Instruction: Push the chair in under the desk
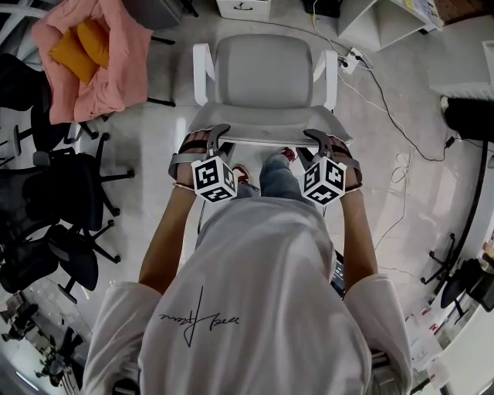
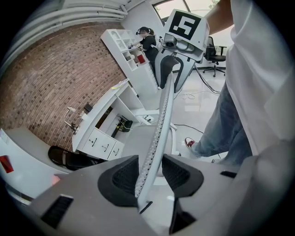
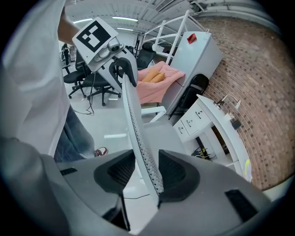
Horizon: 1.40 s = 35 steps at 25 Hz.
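Pale office floor (image 1: 386, 200). Left arm (image 1: 164, 243), right arm (image 1: 357, 243) extended forward; left gripper (image 1: 219, 131), right gripper (image 1: 314, 134) wide, straddling chair backrest (image 1: 266, 123).

Glossy pale floor (image 1: 154, 131). White chair (image 1: 266, 77) stands on it. Left of white chair: black office chairs (image 1: 46, 189) on wheeled bases. Right of it: white power strip (image 1: 355, 58) and thin cables (image 1: 403, 163) trailing over floor. At its backrest side: person's red-white shoe (image 1: 287, 155). Beyond it: white drawer unit (image 1: 243, 8).
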Each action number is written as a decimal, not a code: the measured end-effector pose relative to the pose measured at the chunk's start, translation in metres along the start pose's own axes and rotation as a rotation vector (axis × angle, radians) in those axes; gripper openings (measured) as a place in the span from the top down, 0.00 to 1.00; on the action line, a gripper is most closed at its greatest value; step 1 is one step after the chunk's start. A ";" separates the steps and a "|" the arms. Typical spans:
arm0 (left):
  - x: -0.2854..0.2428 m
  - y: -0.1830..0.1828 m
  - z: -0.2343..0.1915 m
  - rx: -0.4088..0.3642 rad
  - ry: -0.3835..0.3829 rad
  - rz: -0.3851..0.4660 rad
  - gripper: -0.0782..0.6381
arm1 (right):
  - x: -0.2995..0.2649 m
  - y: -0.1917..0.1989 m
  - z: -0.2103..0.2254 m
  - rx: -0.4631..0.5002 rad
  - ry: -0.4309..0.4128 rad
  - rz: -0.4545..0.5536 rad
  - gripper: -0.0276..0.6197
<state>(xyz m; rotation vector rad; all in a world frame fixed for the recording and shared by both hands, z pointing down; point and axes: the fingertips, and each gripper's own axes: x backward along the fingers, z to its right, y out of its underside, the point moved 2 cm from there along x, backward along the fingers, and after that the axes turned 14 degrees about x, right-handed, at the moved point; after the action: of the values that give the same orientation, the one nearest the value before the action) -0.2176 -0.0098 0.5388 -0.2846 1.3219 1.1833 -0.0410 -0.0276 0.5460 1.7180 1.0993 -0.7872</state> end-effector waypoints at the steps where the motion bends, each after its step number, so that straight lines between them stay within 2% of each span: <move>1: -0.002 -0.003 -0.001 -0.002 0.001 0.001 0.67 | 0.000 0.002 0.002 -0.002 0.002 -0.001 0.69; 35: -0.064 -0.080 -0.049 -0.063 0.033 -0.018 0.67 | -0.010 0.058 0.076 -0.045 0.141 -0.001 0.68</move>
<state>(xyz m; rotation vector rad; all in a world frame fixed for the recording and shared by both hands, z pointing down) -0.1715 -0.1135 0.5423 -0.3623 1.3095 1.2115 0.0059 -0.1118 0.5469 1.7567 1.2044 -0.6450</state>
